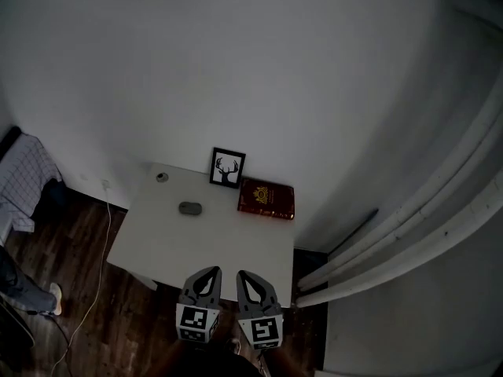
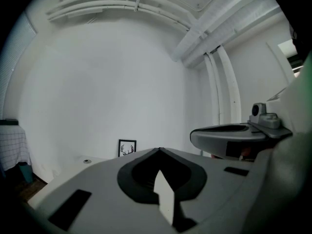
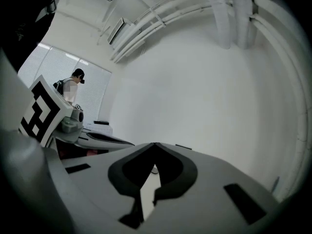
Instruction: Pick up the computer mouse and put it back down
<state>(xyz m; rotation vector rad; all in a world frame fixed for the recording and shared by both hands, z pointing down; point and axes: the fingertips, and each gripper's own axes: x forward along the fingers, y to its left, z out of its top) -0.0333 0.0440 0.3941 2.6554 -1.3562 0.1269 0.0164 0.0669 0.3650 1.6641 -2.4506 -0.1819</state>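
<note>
1. Head view: the computer mouse (image 1: 189,208) lies on the white bench (image 1: 236,250), toward its far left side, well apart from both my tools.
2. My left tongs (image 1: 210,272) and right tongs (image 1: 243,275) hover at the near edge, both closed tight on nothing.
3. The mouse is ahead and slightly left, so the left tongs are nearer. Its long axis runs crosswise.

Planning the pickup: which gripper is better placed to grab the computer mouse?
Left, probably: the mouse lies left of the left gripper, farther from the right gripper. Both are shut and empty.
</note>
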